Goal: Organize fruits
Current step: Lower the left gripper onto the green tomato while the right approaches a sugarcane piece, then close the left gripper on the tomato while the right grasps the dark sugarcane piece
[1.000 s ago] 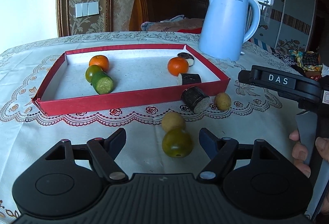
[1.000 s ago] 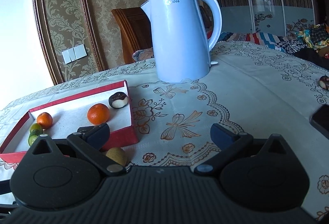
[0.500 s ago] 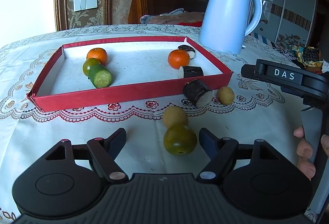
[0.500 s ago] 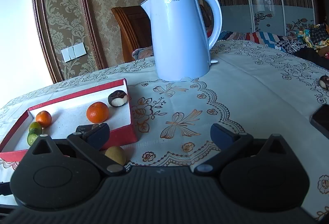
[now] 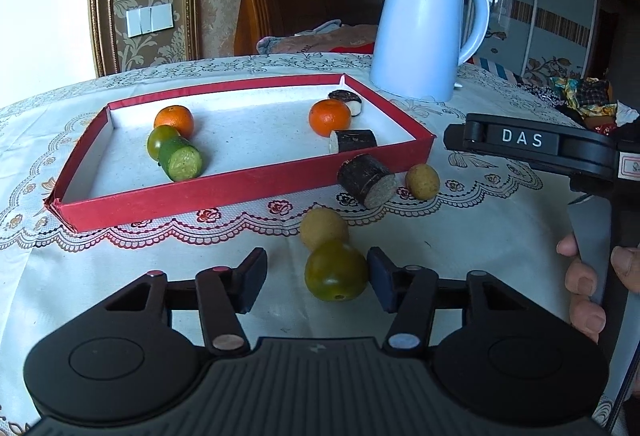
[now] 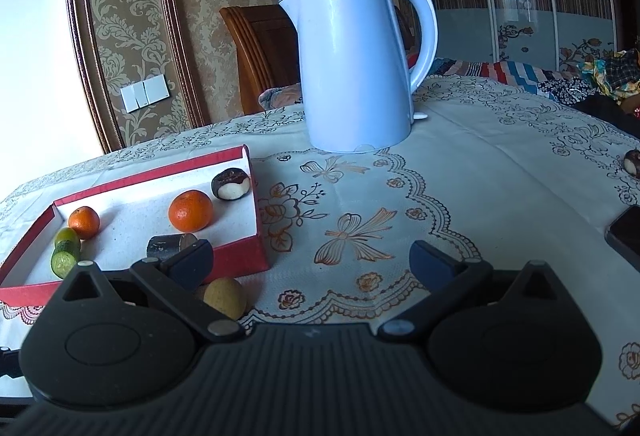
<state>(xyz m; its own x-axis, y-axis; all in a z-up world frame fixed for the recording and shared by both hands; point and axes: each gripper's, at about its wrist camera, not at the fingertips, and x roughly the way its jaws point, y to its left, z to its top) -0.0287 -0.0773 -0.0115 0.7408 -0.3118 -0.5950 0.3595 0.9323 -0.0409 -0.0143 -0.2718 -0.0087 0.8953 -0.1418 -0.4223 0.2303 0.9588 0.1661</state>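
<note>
Left tongs [image 5: 316, 278]: jaws are closing around the green tomato [image 5: 336, 270] on the counter [image 5: 460, 236]. The right finger now touches the fruit's side; the left finger [image 5: 250, 278] stands clear of it, with a visible gap. In the earlier frames both fingers stood wider, apart from the fruit. The tomato is not yet clamped.

Right tongs [image 6: 312, 264]: jaws wide apart, nothing between them, unchanged from the earlier frames. In the left wrist view a hand [image 5: 584, 288] holds this tool at the right edge.

Location of items: the green tomato rests on the tablecloth in front of the red tray [image 5: 240, 192], touching a small tan fruit [image 5: 324, 228] just behind it. A dark cut stalk piece [image 5: 366, 182] and a second tan fruit [image 5: 422, 182] lie near the tray's front right corner, outside it.

Inside the tray: two oranges [image 5: 330, 116], a green fruit, a cucumber piece [image 5: 180, 160], another dark stalk piece and a dark, white-fleshed item at the back corner. All sit where they sat earlier.

A pale blue kettle [image 5: 424, 28] stands behind the tray.
</note>
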